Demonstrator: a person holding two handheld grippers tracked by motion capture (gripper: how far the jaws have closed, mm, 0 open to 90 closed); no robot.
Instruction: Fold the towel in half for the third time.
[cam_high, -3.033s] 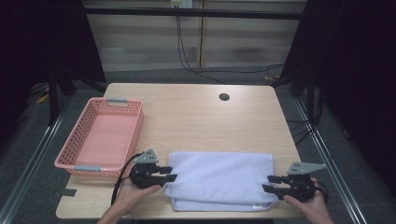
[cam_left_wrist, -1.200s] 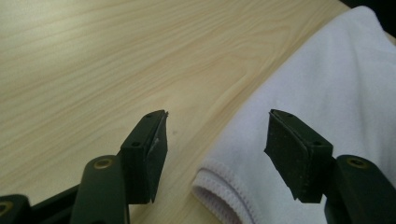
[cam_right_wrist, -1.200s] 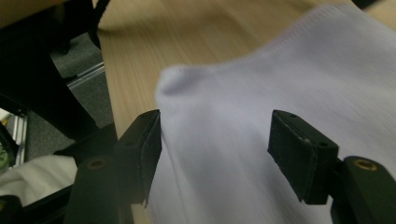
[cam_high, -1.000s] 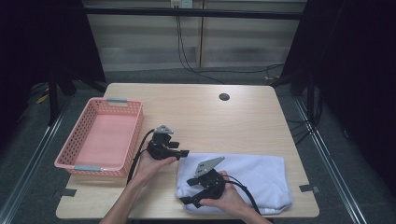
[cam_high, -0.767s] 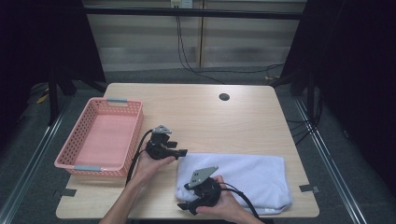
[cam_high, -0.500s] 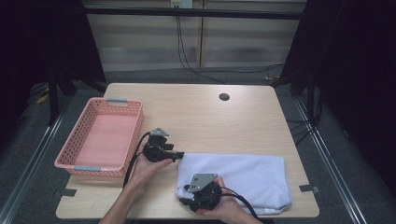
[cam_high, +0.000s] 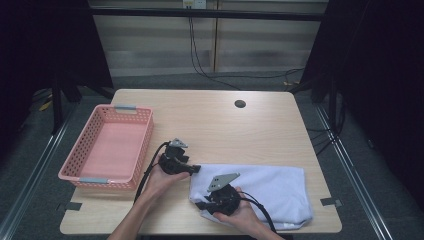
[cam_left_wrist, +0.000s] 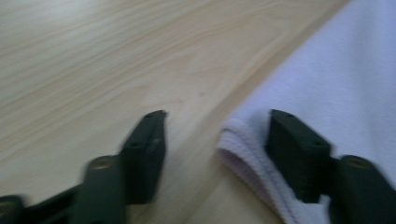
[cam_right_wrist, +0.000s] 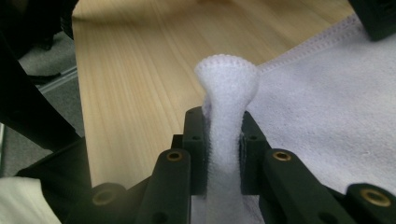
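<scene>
A white towel (cam_high: 270, 187) lies folded on the near right part of the wooden table (cam_high: 215, 125). My right gripper (cam_high: 201, 205) is shut on the towel's near left corner; in the right gripper view a pinched fold of white cloth (cam_right_wrist: 226, 112) stands up between the jaws. My left gripper (cam_high: 196, 169) is open at the towel's far left corner. In the left gripper view its jaws straddle the towel's stitched edge (cam_left_wrist: 243, 149), one black finger (cam_left_wrist: 145, 154) over bare wood, the other finger (cam_left_wrist: 299, 156) over the cloth.
A pink plastic basket (cam_high: 107, 147) stands empty at the table's left side. A round dark hole (cam_high: 240, 104) sits near the far edge. Bare wood lies between the basket and the towel and across the far half.
Three seconds ago the towel lay spread wide with a gripper at each end. The right gripper has carried its end leftward over the cloth and set down near the left corner; the left gripper shifted slightly.
</scene>
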